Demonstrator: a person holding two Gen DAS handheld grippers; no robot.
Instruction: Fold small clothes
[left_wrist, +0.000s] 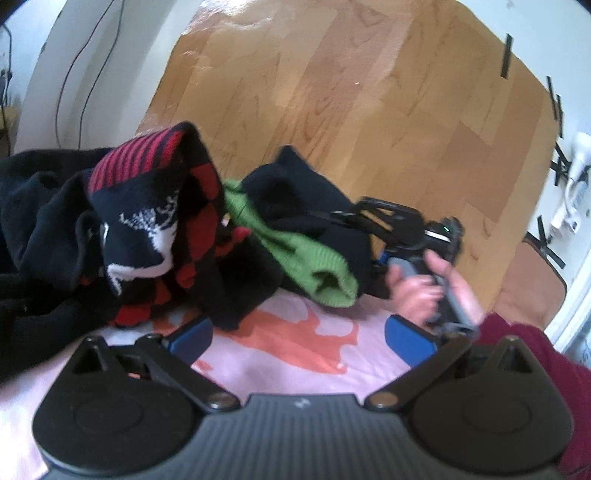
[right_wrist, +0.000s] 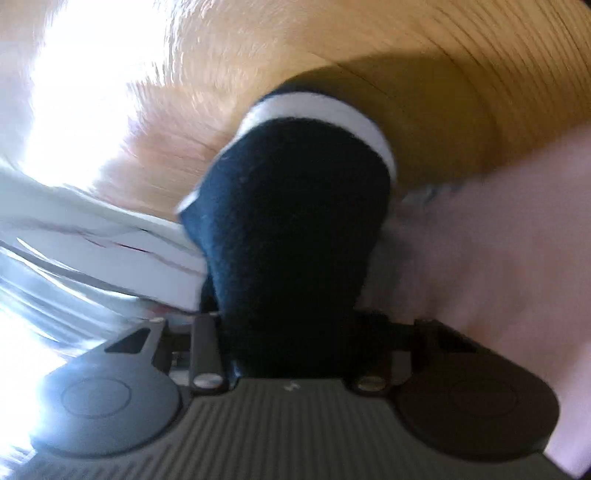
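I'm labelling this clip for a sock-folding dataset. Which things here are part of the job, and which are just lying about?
Part of the job:
- dark sock with white band, gripped in the right claw
- red-and-black sock
- green sock
- black clothes heap
- left claw, open
- pink patterned sheet

Lying about:
- wood floor
- wall cables
- black tape strips

Left wrist cam looks slightly down over sock pile (left_wrist: 177, 229) toward wood floor (left_wrist: 351, 92); right cam pressed against dark sock (right_wrist: 295, 229), sharing that floor.

small clothes heaped on the pink sheet

a red-and-black patterned sock (left_wrist: 155, 206) tops the dark pile, a green sock (left_wrist: 317, 269) lies beside it; a navy sock (right_wrist: 291, 229) with white trim stands bunched upright.
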